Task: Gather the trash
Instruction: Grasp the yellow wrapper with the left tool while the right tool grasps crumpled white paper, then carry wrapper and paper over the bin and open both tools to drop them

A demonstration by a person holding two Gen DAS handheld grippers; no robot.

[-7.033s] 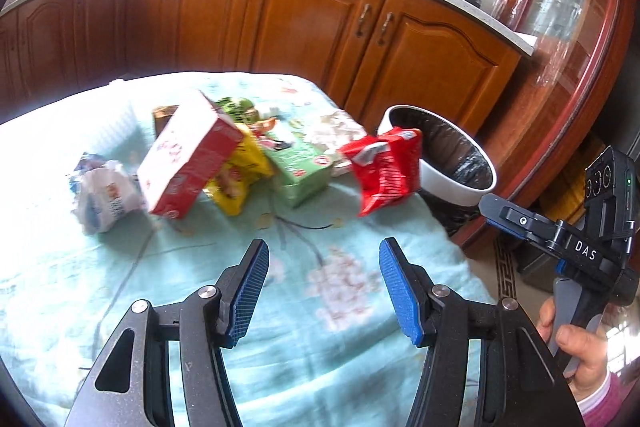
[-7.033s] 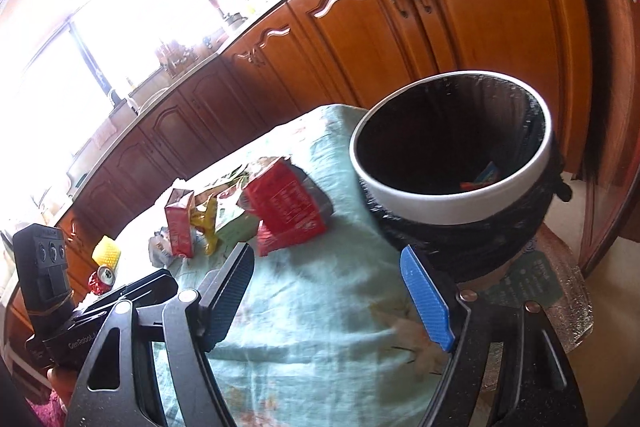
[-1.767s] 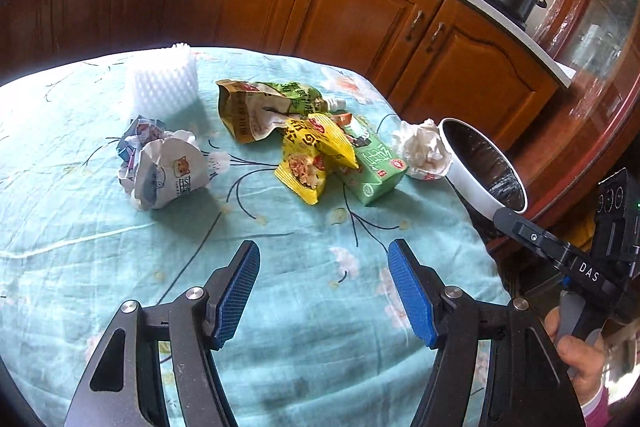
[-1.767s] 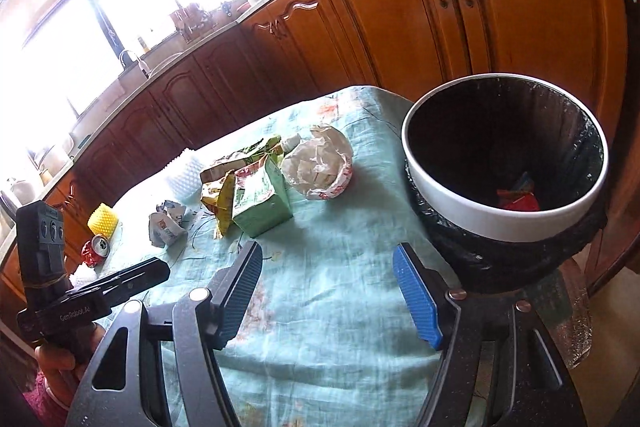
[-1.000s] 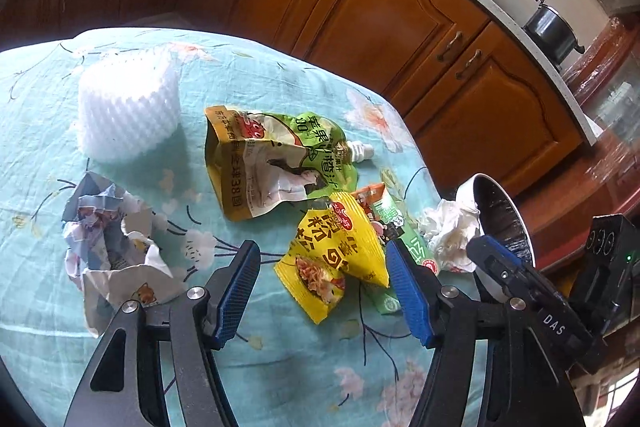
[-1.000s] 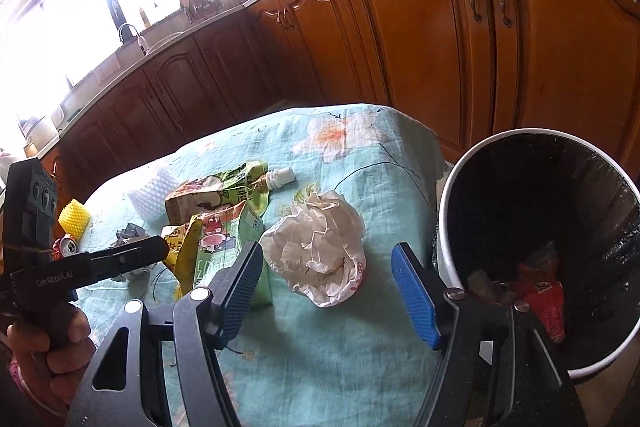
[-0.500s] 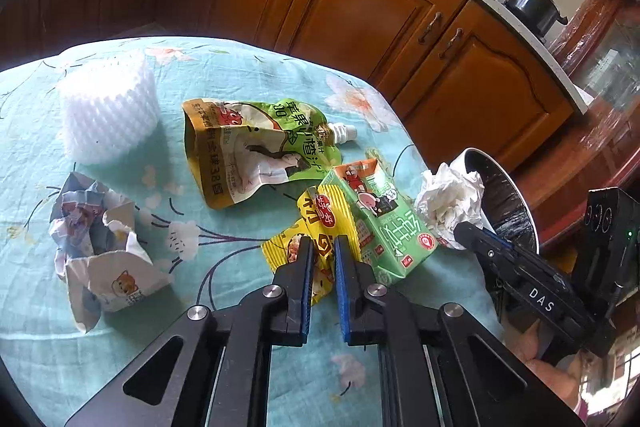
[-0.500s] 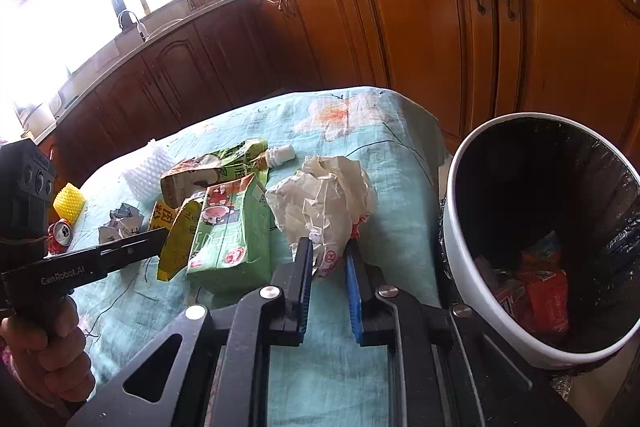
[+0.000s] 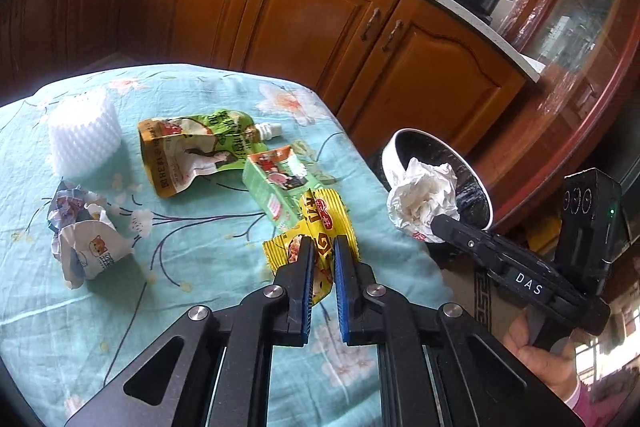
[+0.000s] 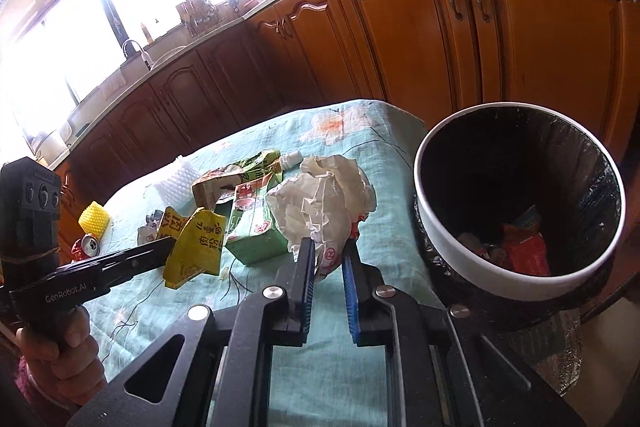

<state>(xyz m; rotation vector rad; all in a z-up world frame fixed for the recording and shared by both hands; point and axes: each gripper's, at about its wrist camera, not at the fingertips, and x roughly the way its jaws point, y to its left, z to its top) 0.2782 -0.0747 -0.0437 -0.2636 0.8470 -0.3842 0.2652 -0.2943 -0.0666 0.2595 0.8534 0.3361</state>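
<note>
My left gripper [image 9: 321, 247] is shut on a yellow snack wrapper [image 9: 320, 223] and holds it just above the teal tablecloth [image 9: 200, 267]. My right gripper [image 10: 328, 247] is shut on a crumpled white paper wad [image 10: 324, 203], lifted beside the white-rimmed trash bin [image 10: 492, 279] lined with a black bag. The wad [image 9: 424, 195] shows in front of the bin [image 9: 394, 151] in the left wrist view. The wrapper [image 10: 196, 247] shows in the right wrist view. A green carton [image 9: 276, 187], a green-yellow pouch [image 9: 192, 151] and a crumpled printed paper [image 9: 84, 239] lie on the table.
A white foam net sleeve [image 9: 82, 135] stands at the table's far left. A yellow foam sleeve [image 10: 94, 217] and a crushed red can [image 10: 86, 247] lie near the far table edge. Red wrappers [image 10: 524, 251] lie inside the bin. Wooden cabinets [image 9: 320, 19] stand behind the table.
Both grippers closed about half a second ago and have since lifted: the left raised the yellow wrapper toward me, and the right carried the paper wad off the table toward the bin.
</note>
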